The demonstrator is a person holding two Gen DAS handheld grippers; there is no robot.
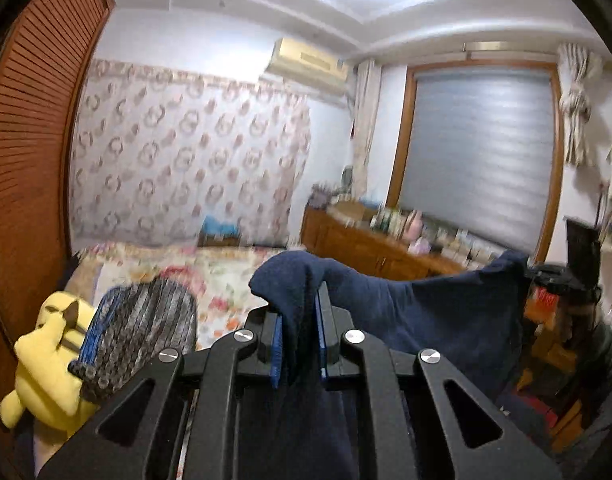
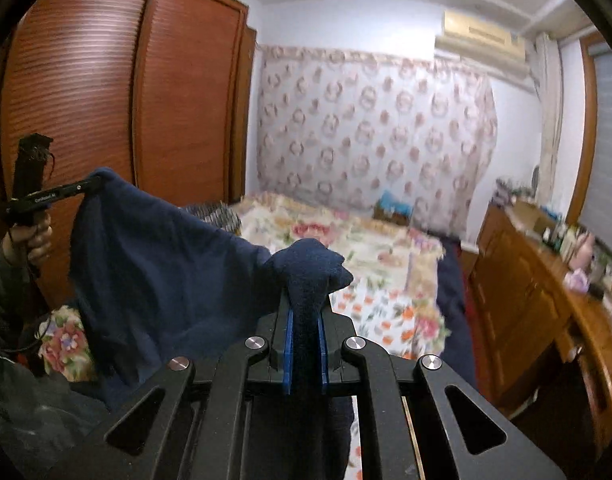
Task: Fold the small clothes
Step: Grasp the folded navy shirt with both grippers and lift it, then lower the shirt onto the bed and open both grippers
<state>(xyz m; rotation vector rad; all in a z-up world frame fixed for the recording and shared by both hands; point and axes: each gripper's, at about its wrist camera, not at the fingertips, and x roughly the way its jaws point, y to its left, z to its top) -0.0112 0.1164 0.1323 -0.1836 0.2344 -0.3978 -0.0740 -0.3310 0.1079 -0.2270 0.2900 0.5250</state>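
The left gripper (image 1: 299, 320) is clamped on a bunched corner of a navy-blue garment (image 1: 446, 312), the cloth pinched between its blue pads (image 1: 277, 344) and spilling over the fingertips. The right gripper (image 2: 306, 320) grips the opposite corner the same way — a knot of navy fabric stands up between its pads.

Outward from each claw the cloth runs sideways to the other one. From the left wrist it stretches off to the right; from the right wrist it sweeps left to where a hand (image 2: 33, 240) holds the other tool. So the garment hangs in the air between the two grippers, its long axis running from one to the other, the top edge fairly taut and the body sagging below.

The floral bedspread (image 2: 386, 264) lies ahead of and below both claws, neither hand clearly nearer. Laying it flat looks like a matter of carrying both corners forward and down together, keeping that span level.
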